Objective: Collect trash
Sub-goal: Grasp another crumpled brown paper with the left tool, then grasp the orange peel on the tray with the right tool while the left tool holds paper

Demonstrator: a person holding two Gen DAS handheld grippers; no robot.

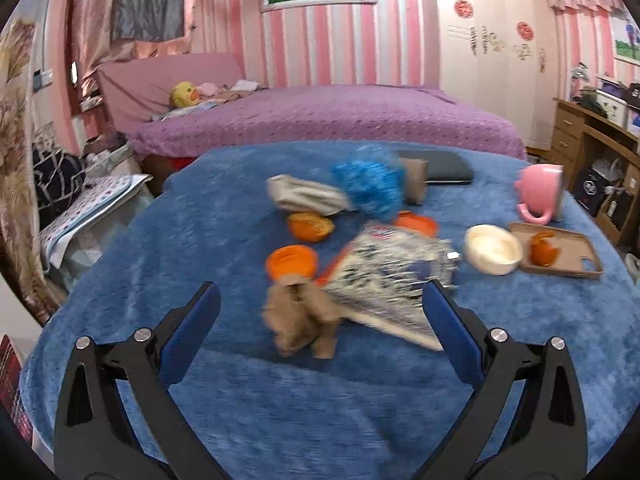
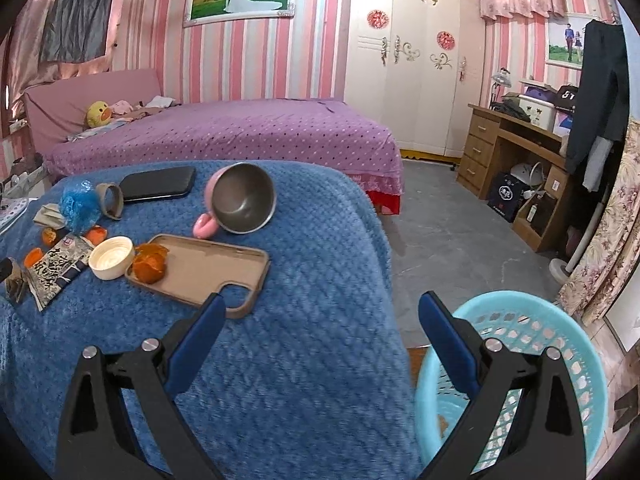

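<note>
Flanking crumpled paper [image 1: 301, 316], left gripper [image 1: 320, 304], wrapper [image 1: 394, 276] beside

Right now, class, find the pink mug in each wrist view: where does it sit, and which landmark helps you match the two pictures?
Left wrist view: the pink mug is far right on the blue blanket, lying on its side.
Right wrist view: it is upper centre, its open mouth facing the camera.
Shared landmark: the tan phone case lies just in front of it in both views.
</note>
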